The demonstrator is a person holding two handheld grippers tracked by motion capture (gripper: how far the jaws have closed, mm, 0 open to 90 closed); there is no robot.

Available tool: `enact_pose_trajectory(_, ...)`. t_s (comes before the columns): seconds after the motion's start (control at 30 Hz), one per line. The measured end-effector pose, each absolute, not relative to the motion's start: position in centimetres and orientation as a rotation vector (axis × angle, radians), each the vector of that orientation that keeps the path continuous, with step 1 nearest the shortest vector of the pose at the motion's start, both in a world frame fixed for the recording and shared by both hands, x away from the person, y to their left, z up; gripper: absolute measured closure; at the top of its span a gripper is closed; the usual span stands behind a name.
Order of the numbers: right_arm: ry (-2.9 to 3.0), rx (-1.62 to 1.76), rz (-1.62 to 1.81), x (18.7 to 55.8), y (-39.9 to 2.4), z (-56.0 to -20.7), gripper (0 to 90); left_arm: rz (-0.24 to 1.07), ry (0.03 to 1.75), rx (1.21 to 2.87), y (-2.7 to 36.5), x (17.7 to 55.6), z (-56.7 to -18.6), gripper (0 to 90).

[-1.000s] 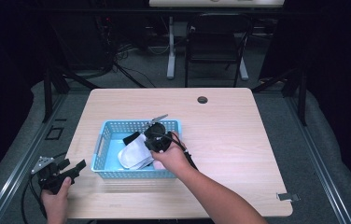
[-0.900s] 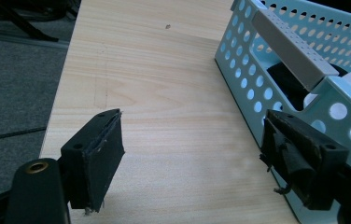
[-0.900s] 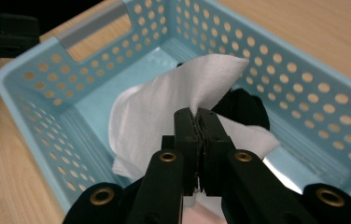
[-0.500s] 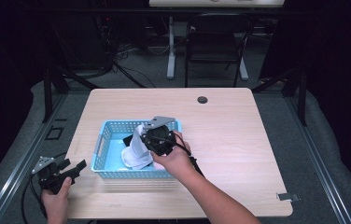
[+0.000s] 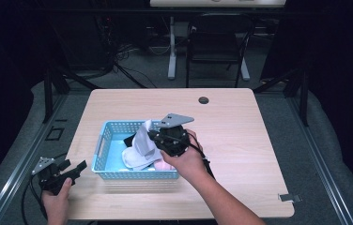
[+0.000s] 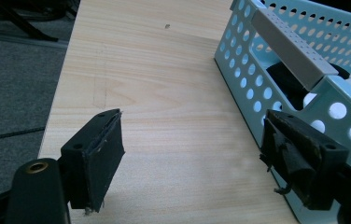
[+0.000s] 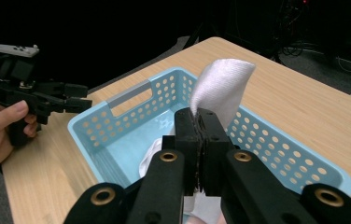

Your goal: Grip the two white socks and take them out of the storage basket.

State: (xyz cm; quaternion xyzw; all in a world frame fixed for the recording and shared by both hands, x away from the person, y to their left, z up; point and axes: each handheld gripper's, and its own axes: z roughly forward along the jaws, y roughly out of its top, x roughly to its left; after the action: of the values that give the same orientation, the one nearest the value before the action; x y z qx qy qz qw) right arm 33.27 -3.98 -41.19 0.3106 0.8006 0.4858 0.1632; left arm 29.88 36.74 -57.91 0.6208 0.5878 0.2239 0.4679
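Note:
A light blue perforated basket (image 5: 118, 125) stands on the left half of the wooden table. My right gripper (image 5: 153, 136) hangs above it, shut on a white cloth (image 5: 142, 140) that dangles from the jaws. In the right gripper view the cloth (image 7: 220, 84) sticks up past the pressed-together jaws (image 7: 200, 119), over the basket (image 7: 131, 93). More white fabric, a pink piece (image 5: 165, 166) and a dark item (image 6: 288, 81) lie inside. My left gripper (image 5: 73, 168) rests open at the table's front left, just outside the basket's end wall (image 6: 323, 93). Nothing is between its jaws (image 6: 192, 144).
A small black round cap (image 5: 203, 100) sits near the table's far edge. Bare wood (image 5: 249, 154) stretches to the right of the basket. A dark chair (image 5: 217, 47) and cables stand on the floor behind the table.
My right gripper has risen out of the basket with the white cloth in its jaws, drawing the cloth up. The left gripper has stayed put.

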Motion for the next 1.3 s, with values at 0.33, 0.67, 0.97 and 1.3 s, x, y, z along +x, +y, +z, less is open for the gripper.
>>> enact_pose_trajectory(0.33,2.209,0.916,1.434,31.6,-7.9,-39.0,88.5,0.549,1.443,1.522,36.7,29.9,-57.9,21.1)
enact_pose_trajectory(0.67,2.130,0.978,1.418,30.0,-12.6,-38.2,88.5,0.550,1.444,1.523,36.7,29.8,-57.9,21.0)
enact_pose_trajectory(0.97,2.072,1.058,1.378,29.0,-16.3,-38.6,88.5,0.552,1.447,1.519,36.7,29.8,-57.9,21.0)
enact_pose_trajectory(1.3,2.054,1.106,1.329,28.8,-18.1,-40.2,88.5,0.552,1.449,1.519,36.7,29.8,-57.9,21.1)
